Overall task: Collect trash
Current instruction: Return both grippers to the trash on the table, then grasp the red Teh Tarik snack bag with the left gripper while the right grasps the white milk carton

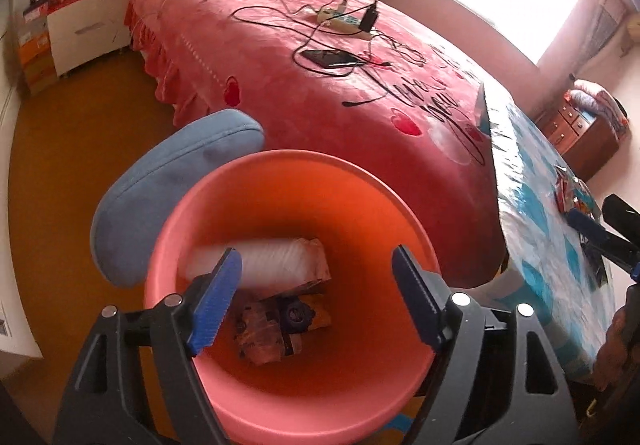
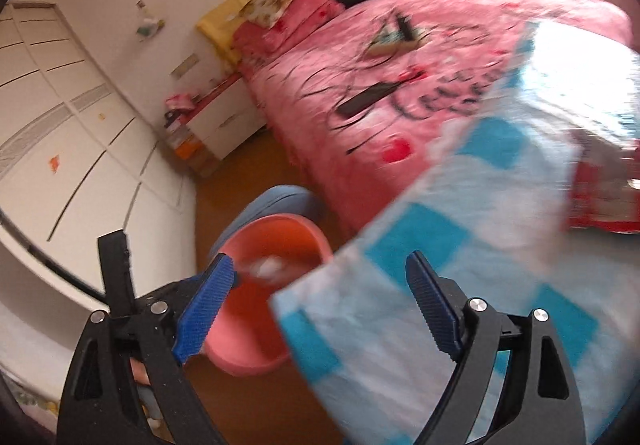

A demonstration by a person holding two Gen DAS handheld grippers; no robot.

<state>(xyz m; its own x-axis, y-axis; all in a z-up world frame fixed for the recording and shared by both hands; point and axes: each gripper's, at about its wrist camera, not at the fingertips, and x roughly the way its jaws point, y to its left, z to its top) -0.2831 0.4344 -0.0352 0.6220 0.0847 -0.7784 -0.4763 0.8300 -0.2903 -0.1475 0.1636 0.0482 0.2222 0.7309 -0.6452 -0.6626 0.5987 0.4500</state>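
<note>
An orange-pink bin [image 1: 360, 377] stands on the floor beside the bed. My left gripper [image 1: 316, 257] hangs open just above its mouth, nothing between the pads. Inside lie a blurred white ribbed piece of plastic [image 1: 276, 265] and crumpled printed wrappers [image 1: 276, 329]. My right gripper [image 2: 320, 261] is open and empty over the corner of a table with a blue-and-white checked cloth [image 2: 460, 285]. It also shows at the right edge of the left wrist view, right gripper [image 1: 596, 215]. Red wrappers [image 2: 600, 197] lie on that cloth; the same wrappers [image 1: 572, 191] sit just beyond the right gripper. The bin [image 2: 244, 357] is below-left of the table corner.
A blue cushion [image 1: 168, 189] lies behind the bin. The pink bed [image 1: 320, 85] carries a phone [image 1: 332, 58], a power strip [image 1: 344, 21] and cables. A white nightstand [image 1: 88, 29] and white wardrobe [image 2: 60, 125] stand to the left. Brown floor [image 1: 80, 149] stretches around the bin.
</note>
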